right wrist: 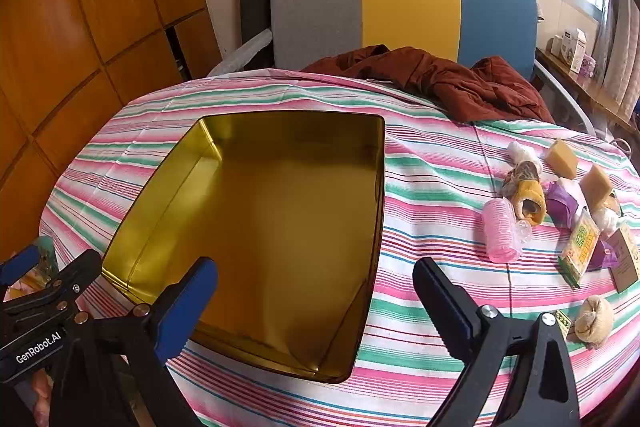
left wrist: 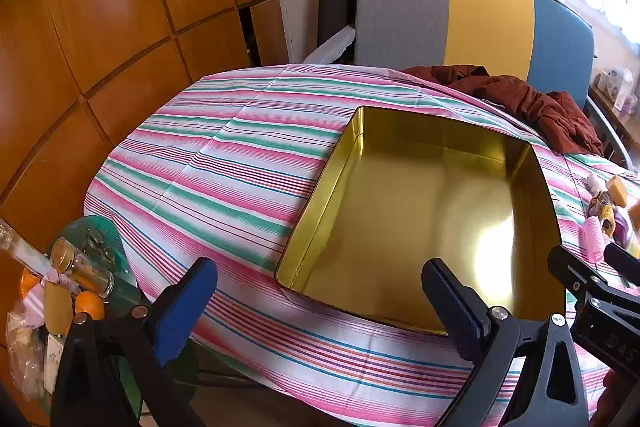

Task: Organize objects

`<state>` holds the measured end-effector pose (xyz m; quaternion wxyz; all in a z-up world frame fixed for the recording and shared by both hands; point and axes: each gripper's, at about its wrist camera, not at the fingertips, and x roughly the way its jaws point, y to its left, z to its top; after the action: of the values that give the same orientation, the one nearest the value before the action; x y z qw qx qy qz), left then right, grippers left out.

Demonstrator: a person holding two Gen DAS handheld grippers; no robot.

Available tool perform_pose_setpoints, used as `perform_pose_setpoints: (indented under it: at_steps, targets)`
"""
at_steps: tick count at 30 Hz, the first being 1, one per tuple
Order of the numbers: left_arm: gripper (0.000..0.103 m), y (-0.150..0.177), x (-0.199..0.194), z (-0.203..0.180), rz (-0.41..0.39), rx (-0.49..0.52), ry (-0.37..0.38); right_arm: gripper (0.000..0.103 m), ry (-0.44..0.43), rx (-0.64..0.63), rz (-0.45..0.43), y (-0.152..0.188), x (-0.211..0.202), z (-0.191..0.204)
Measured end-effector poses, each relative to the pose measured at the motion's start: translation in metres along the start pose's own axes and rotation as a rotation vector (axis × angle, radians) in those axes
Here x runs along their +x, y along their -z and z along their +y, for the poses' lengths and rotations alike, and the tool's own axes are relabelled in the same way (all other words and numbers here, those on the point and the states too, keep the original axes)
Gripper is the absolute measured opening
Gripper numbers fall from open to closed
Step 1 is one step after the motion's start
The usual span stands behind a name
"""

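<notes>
An empty gold tin box lies open on the striped tablecloth; the left wrist view shows the same gold tin box. Several small items are scattered to its right: a pink hair roller, a yellow-brown fabric piece, tan blocks, a green printed packet and a beige ball. My left gripper hovers open over the tin's near left corner. My right gripper hovers open over the tin's near right edge. Neither holds anything.
A dark red garment lies at the table's far edge against a grey, yellow and blue chair back. A side stand with small bottles sits left of the table. Wooden cabinets fill the left.
</notes>
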<state>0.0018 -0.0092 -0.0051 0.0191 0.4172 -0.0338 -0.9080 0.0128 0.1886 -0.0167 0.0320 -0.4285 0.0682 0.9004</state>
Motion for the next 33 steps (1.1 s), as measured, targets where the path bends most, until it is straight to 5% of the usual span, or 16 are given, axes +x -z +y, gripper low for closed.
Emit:
perform_pose_setpoints:
  at_steps: [33]
  targets:
    - [0.103,0.0025,-0.0050,-0.0065,-0.004,0.003,0.009,0.100,-0.029,0.011,-0.006,0.0052,-0.0055,-0.0068]
